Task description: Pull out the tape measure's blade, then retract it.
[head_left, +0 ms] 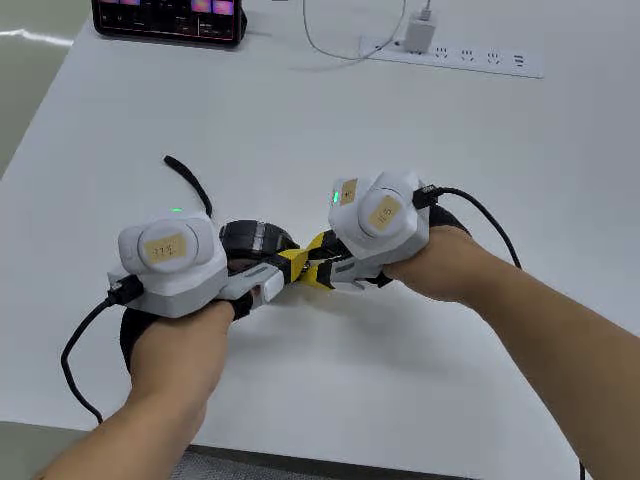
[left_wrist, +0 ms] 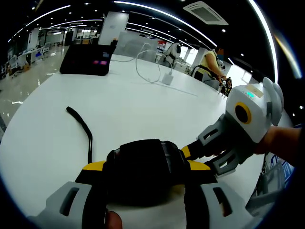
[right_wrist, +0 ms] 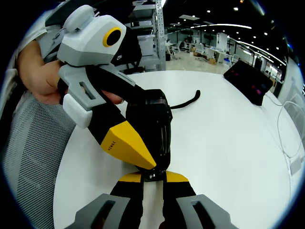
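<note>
Table (head_left: 300, 390): white workbench top. It carries every item below and runs from the near edge to the far side.
Left gripper (left_wrist: 145, 164): held in the person's left hand (head_left: 175, 345), at the left of the head view. Its two yellow-tipped jaws are clamped on either side of the tape measure's case.
Right gripper (right_wrist: 153, 177): held in the right hand (head_left: 445, 265), it meets the left gripper tip to tip near the table's middle. Its jaws are drawn almost together, pinching the end tab.
Screen device (head_left: 170, 18): dark slab with a lit display, at the table's far left edge, well apart from the grippers.
Power strip (head_left: 470, 55): white, lying at the far right. A white charger (head_left: 415, 32) is plugged into it, and a white cable (head_left: 325, 45) loops away to its left.
Tape measure (right_wrist: 153, 117): black case, gripped between the left gripper's jaws just above the table top, its mouth turned toward the right gripper.
Strap (head_left: 188, 180): black loop trailing from the case, lying flat on the table beyond the left gripper.
End tab (right_wrist: 153, 174): small dark piece at the case's mouth, between the right gripper's yellow tips. How far the blade is drawn cannot be told.
</note>
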{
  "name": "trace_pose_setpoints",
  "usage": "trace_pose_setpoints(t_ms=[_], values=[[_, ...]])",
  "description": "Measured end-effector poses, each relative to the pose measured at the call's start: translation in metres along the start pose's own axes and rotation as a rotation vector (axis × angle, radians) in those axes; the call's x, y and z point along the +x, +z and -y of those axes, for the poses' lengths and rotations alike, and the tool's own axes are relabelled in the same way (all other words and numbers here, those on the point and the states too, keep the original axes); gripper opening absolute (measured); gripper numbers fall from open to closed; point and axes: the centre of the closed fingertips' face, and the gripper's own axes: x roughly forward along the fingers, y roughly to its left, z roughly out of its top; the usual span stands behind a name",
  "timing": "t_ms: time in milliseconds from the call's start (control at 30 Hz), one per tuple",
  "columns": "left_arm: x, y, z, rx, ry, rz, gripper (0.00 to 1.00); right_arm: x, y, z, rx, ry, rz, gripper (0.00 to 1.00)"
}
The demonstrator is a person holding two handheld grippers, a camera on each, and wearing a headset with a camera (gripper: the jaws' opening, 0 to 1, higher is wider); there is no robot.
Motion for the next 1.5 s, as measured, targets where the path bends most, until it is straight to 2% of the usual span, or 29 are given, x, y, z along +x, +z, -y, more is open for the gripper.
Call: trace_pose_setpoints(t_ms=[167, 333, 500, 767, 833, 967, 1133, 1333, 1500], values=[[0.000, 0.000, 0.000, 0.001, -0.001, -0.004, 0.62, 0.000, 0.000, 0.001, -0.006, -0.008, 0.002, 0.13], [0.001, 0.001, 0.000, 0.029, 0.001, -0.006, 0.62, -0.001, -0.001, 0.006, 0.000, -0.033, -0.007, 0.20], [0.000, 0.002, 0.000, 0.023, -0.006, -0.008, 0.62, -0.002, 0.000, 0.006, 0.006, -0.033, 0.000, 0.20], [-0.004, 0.008, -0.001, 0.041, -0.010, 0.012, 0.62, -0.008, 0.000, 0.006, 0.020, -0.048, 0.009, 0.22], [-0.006, 0.008, 0.001, 0.044, -0.030, 0.014, 0.60, -0.010, 0.000, 0.006, 0.028, -0.054, 0.014, 0.24], [-0.009, 0.009, 0.001, 0.080, -0.033, 0.010, 0.59, -0.016, 0.001, 0.006, 0.043, -0.071, 0.038, 0.27], [-0.014, 0.014, 0.001, 0.117, -0.038, 0.023, 0.60, -0.022, -0.001, 0.007, 0.054, -0.090, 0.035, 0.30], [-0.017, 0.015, 0.004, 0.136, -0.061, 0.021, 0.63, -0.031, -0.004, 0.006, 0.061, -0.119, 0.038, 0.35], [-0.020, 0.017, 0.004, 0.175, -0.065, 0.027, 0.69, -0.038, -0.010, 0.006, 0.084, -0.147, 0.050, 0.40]])
